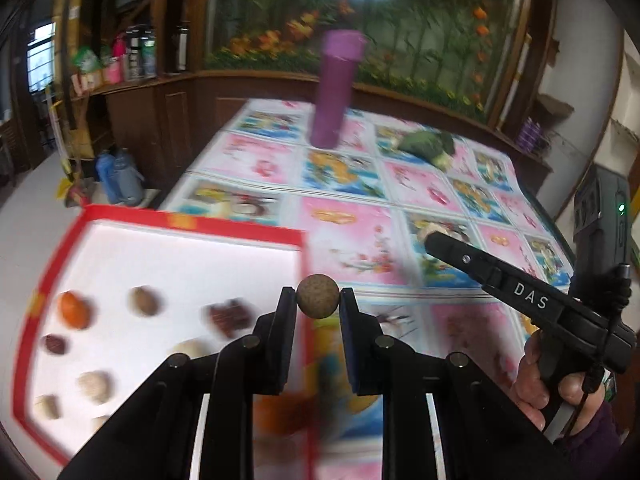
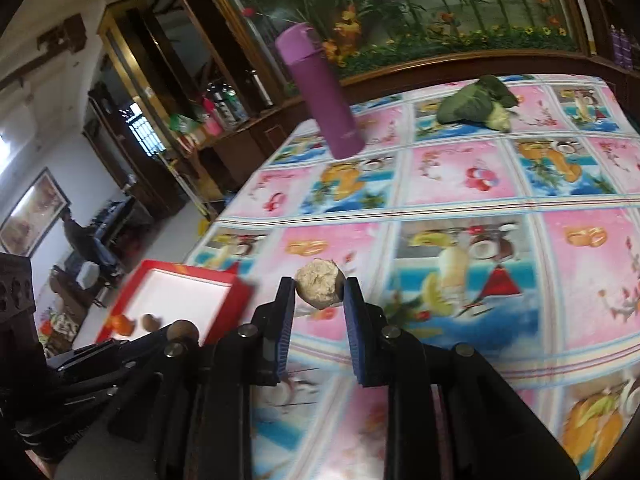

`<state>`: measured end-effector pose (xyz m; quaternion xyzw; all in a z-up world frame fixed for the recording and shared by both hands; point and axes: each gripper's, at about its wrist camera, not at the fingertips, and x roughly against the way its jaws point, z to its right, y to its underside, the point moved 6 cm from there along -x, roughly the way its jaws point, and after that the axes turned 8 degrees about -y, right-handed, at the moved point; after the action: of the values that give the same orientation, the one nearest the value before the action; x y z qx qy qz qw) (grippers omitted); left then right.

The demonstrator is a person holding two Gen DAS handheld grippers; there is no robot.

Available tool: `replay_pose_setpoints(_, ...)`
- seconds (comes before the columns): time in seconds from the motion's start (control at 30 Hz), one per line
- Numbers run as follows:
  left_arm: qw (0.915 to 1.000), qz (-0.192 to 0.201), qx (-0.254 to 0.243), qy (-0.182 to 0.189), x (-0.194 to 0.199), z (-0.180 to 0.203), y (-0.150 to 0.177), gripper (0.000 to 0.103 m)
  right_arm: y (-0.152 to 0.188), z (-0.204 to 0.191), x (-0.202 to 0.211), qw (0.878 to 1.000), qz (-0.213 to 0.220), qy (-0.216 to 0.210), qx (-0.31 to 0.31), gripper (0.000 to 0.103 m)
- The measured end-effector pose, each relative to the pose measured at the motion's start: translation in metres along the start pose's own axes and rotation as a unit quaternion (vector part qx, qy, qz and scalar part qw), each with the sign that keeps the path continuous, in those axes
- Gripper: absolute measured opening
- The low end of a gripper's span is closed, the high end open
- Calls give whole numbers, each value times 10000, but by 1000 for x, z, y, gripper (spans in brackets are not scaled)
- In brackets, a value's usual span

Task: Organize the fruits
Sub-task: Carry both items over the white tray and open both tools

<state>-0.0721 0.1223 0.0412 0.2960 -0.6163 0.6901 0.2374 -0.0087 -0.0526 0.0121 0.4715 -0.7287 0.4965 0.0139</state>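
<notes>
My left gripper is shut on a small round brown fruit, held just above the right edge of a red-rimmed white box. Several small fruits and nuts lie in the box, among them an orange one and a dark red one. My right gripper is shut on a pale lumpy fruit above the patterned tablecloth. In the right wrist view the left gripper with its brown fruit sits at lower left, near the box. The left wrist view shows the right gripper, held by a hand.
A purple flask stands upright at the back of the table. A green leafy vegetable lies at the far right. Dark wooden cabinets and a flower mural run behind the table. Blue bottles stand on the floor to the left.
</notes>
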Motion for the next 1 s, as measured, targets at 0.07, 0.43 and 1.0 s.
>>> replay_pose_setpoints(0.07,9999,83,103,-111,12,-23,5,21,5,-18,-5,9998,-54,-164,47,27)
replay_pose_setpoints(0.43,9976,-219,472,-450,10,-89,41,21,43,-117,-64,9926,-786,-642,661,27)
replay_pose_setpoints(1.0,9975,-493,169,-485,0,-89,64,20,34,-144,-157,9792,-1779,-70,976,27)
